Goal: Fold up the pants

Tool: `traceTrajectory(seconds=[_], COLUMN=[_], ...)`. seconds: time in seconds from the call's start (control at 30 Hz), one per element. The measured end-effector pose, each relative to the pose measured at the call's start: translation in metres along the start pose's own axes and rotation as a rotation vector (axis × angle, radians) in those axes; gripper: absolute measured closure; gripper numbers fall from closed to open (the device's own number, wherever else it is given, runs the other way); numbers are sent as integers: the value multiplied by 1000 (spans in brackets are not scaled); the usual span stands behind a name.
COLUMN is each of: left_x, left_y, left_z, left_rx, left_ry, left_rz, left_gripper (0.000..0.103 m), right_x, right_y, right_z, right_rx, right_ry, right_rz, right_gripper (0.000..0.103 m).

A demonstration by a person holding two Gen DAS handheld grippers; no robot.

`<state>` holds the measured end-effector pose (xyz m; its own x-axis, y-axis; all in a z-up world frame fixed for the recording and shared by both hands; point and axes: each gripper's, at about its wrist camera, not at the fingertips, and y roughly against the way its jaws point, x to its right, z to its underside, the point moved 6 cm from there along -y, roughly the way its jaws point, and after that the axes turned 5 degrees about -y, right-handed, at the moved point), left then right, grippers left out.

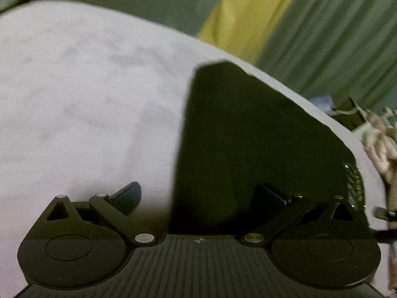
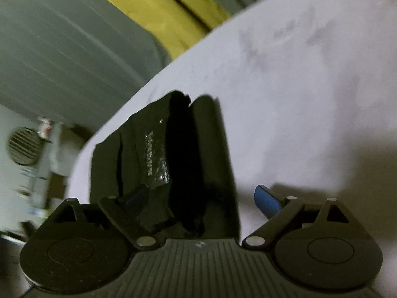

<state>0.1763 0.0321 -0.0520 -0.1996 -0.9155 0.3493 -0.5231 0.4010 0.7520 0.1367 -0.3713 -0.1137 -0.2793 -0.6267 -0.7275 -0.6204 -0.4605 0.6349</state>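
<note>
Pants (image 1: 248, 149) folded at sheet (image 1: 86, 99) edge | left claw (image 1: 198, 196), right claw (image 2: 201, 198) wide, empty

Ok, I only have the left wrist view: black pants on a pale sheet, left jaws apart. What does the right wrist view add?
Observer: The right gripper is open too, nothing pinched; the folded pants lie below it.
Operator: Any detail on the fabric?
Observer: A glossy silvery patch sits on the top layer, beside a deep lengthwise crease.
Operator: Where is the right gripper over the fold?
Observer: One blue fingertip hangs over bare sheet; the other is over the pants.
</note>
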Motion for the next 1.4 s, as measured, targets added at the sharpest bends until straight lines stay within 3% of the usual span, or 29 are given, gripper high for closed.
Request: traceTrajectory(seconds=[0.07,0.13,0.27,0.5,0.57,0.6,0.63,0.73,0.9,0.97,1.0,1.07,1.1,1.13,1.17,1.2,1.3,1.4], left_x=[5,7,13,34,45,52,58,70,78,80,79,70,67,65,67,71,85,99], left_y=[-10,-17,-36,-47,-37,-32,-28,-20,-9,-13,-19,-21,-20,-21,-21,-23,-23,-27], left_z=[-3,-8,-20,-31,-31,-32,-34,-50,-93,-107,-113,-122,-122,-118,-111,-101,-63,-27], left_rx=[-6,-9,-15,23,52,66,71,87,169,158,145,179,192,188,174,157,148,149], left_ry=[-24,-35,-51,-82,-121,-137,-143,-133,-116,-136,-160,-264,-322,-393,-432,-452,-454,-451], left_rz=[26,70,110,65,77,86,88,98,105,49,-35,-361,-487,-574,-585,-557,-467,-433], left_gripper=[0,0,0,0,4,4,4,5,17,14,13,3,3,3,3,3,3,3], right_x=[9,13,-2,-40,-55,-62,-69,-87,-121,-131,-134,-133,-132,-128,-125,-124,-111,-99], right_y=[-19,-36,-64,-98,-96,-93,-89,-77,-58,-51,-49,-42,-40,-30,-20,-12,-4,-17], right_z=[-3,-8,-21,-21,-13,-9,-6,-11,-34,-51,-60,-82,-92,-101,-104,-104,-85,-54], right_rx=[-44,-65,-99,-124,-109,-99,-81,-53,28,78,100,144,189,269,319,337,286,232], right_ry=[-32,-73,-111,42,135,175,201,189,236,239,227,208,214,219,224,228,173,209], right_rz=[-43,-111,-235,-161,-99,-72,-61,-86,-129,-140,-135,-86,-13,94,136,117,8,51], right_gripper=[10,4,4,4,16,31,36,47,50,50,50,33,15,6,6,6,6,7])
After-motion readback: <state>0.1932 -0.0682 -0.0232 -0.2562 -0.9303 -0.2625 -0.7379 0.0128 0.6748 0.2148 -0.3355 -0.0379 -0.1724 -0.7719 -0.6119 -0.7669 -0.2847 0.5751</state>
